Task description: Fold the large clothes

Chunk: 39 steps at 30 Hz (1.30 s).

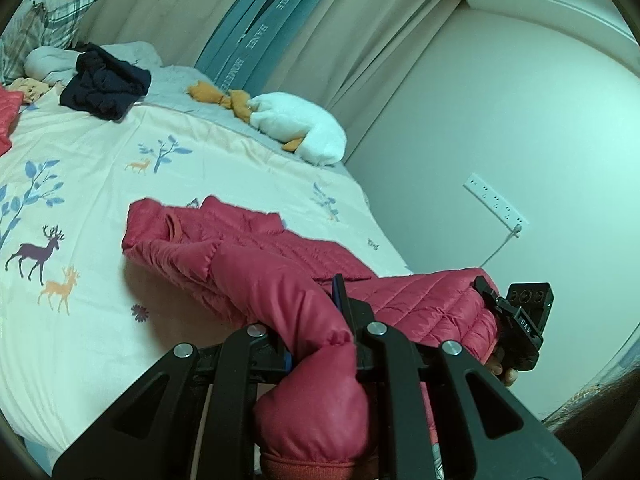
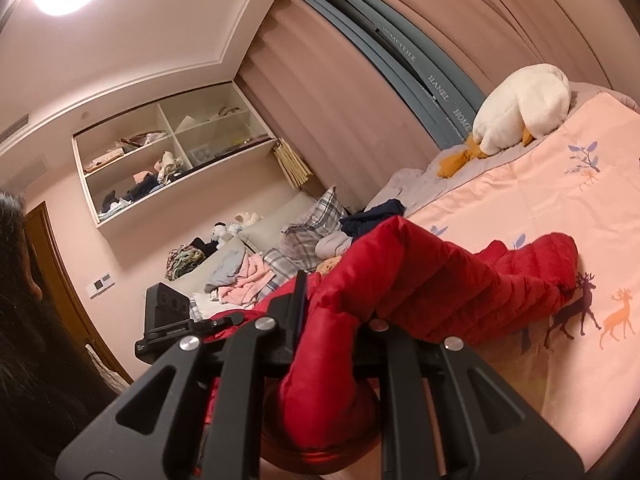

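A red quilted puffer jacket (image 1: 280, 248) lies on the bed with its collar end toward the far side. My left gripper (image 1: 316, 320) is shut on one sleeve of the jacket near the cuff, which bulges out between the fingers. My right gripper (image 2: 336, 312) is shut on the other sleeve (image 2: 400, 280) and holds it lifted above the bed. The right gripper also shows at the right edge of the left wrist view (image 1: 520, 320), beside the jacket's hem.
The bed sheet (image 1: 100, 208) has a deer and tree print. A white plush duck (image 1: 300, 124), a dark navy garment (image 1: 104, 84) and plaid pillows (image 1: 44, 28) lie at the far side. A wall with a socket strip (image 1: 496, 200) is to the right.
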Each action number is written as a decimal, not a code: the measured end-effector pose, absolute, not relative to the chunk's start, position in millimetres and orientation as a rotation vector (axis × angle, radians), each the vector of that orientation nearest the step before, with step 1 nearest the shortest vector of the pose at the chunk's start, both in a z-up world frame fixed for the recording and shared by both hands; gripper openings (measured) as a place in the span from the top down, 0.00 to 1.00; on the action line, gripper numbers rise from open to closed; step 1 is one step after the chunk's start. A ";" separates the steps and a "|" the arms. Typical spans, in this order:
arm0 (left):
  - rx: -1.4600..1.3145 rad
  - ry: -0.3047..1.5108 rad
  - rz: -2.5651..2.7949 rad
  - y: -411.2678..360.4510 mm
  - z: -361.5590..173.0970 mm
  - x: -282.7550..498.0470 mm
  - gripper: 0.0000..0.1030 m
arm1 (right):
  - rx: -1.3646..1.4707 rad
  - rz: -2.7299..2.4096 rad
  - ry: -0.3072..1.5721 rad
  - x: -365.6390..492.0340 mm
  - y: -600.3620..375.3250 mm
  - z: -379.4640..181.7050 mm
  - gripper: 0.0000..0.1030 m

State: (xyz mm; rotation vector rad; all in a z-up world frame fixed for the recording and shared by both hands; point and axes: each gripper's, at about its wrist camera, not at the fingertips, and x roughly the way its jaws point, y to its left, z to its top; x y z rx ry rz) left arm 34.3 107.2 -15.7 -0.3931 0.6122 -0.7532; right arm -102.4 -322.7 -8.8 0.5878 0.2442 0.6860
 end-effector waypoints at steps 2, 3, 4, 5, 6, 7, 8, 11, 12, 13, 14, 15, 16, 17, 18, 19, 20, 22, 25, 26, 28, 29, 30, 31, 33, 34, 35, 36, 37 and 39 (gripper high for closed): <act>-0.397 0.609 -0.751 108.4 -15.3 36.9 0.84 | 0.604 0.676 0.257 -97.5 -324.1 -11.8 0.86; -0.403 0.614 -0.748 108.6 -17.2 40.0 0.84 | 0.612 0.669 0.262 -94.8 -324.1 -13.3 0.85; -0.410 0.622 -0.747 108.5 -19.2 42.2 0.84 | 0.622 0.662 0.268 -94.2 -324.5 -15.3 0.85; -0.415 0.628 -0.747 109.1 -19.8 43.4 0.84 | 0.640 0.651 0.278 -90.1 -326.6 -18.5 0.85; -0.422 0.641 -0.742 109.0 -22.5 46.9 0.84 | 0.651 0.642 0.284 -87.3 -327.9 -20.5 0.84; -0.428 0.652 -0.736 109.2 -25.4 50.1 0.84 | 0.663 0.627 0.293 -83.4 -329.6 -22.8 0.84; -0.434 0.664 -0.728 109.9 -28.5 52.8 0.84 | 0.672 0.613 0.302 -79.5 -330.8 -24.7 0.84; -0.446 0.690 -0.701 110.9 -34.3 62.4 0.84 | 0.677 0.572 0.325 -64.7 -331.2 -28.2 0.84; -0.451 0.699 -0.685 111.7 -37.0 67.0 0.84 | 0.673 0.562 0.327 -61.2 -331.2 -28.9 0.84; -0.455 0.706 -0.669 112.9 -38.9 70.9 0.84 | 0.669 0.548 0.328 -56.1 -331.6 -29.2 0.83; -0.459 0.712 -0.646 114.0 -41.1 76.4 0.84 | 0.670 0.541 0.329 -51.3 -331.8 -30.1 0.83; -0.463 0.716 -0.634 114.8 -42.8 80.2 0.84 | 0.673 0.536 0.332 -47.5 -332.5 -31.0 0.83; -0.467 0.718 -0.617 114.9 -44.5 85.0 0.84 | 0.674 0.525 0.335 -42.3 -333.1 -31.8 0.83; -0.464 0.716 -0.601 114.4 -45.2 88.4 0.84 | 0.674 0.518 0.338 -38.8 -333.8 -32.7 0.83; -0.459 0.716 -0.587 114.2 -45.8 91.0 0.84 | 0.674 0.509 0.343 -33.8 -334.9 -33.5 0.83; -0.448 0.714 -0.572 112.6 -45.9 94.2 0.84 | 0.672 0.499 0.346 -29.8 -335.4 -33.8 0.83; -0.440 0.713 -0.564 111.4 -45.6 97.3 0.84 | 0.664 0.487 0.350 -25.7 -335.6 -33.7 0.83; -0.409 0.705 -0.533 107.6 -44.7 102.8 0.84 | 0.656 0.471 0.354 -19.0 -337.3 -33.7 0.83; -0.369 0.692 -0.498 103.6 -42.8 108.8 0.84 | 0.641 0.450 0.356 -10.8 -339.5 -33.7 0.83; -0.359 0.688 -0.490 102.5 -42.3 111.6 0.84 | 0.633 0.441 0.358 -7.4 -339.7 -33.5 0.83; -0.350 0.683 -0.478 101.4 -42.0 116.3 0.84 | 0.629 0.433 0.361 -2.2 -340.4 -34.0 0.83; -0.347 0.682 -0.473 101.3 -41.9 118.5 0.84 | 0.626 0.426 0.363 1.7 -341.0 -34.5 0.83; -0.344 0.680 -0.470 100.6 -42.4 120.8 0.84 | 0.625 0.420 0.365 3.7 -341.2 -35.0 0.83; -0.342 0.680 -0.468 99.8 -42.5 122.7 0.84 | 0.625 0.415 0.367 6.1 -341.6 -35.9 0.83; -0.332 0.681 -0.458 98.3 -43.3 126.9 0.84 | 0.628 0.403 0.371 11.9 -342.9 -37.9 0.83; -0.324 0.681 -0.454 97.3 -43.5 129.2 0.84 | 0.627 0.395 0.374 14.9 -343.3 -39.0 0.83; -0.318 0.682 -0.450 96.2 -43.9 131.5 0.84 | 0.626 0.389 0.375 17.6 -343.5 -40.0 0.83; -0.313 0.682 -0.447 94.7 -44.3 132.8 0.84 | 0.625 0.384 0.377 19.5 -343.5 -40.8 0.83; -0.307 0.682 -0.444 94.0 -45.1 134.9 0.84 | 0.623 0.378 0.380 21.6 -343.4 -41.8 0.83; -0.296 0.682 -0.435 92.1 -46.5 139.4 0.84 | 0.617 0.365 0.385 26.0 -343.3 -43.2 0.83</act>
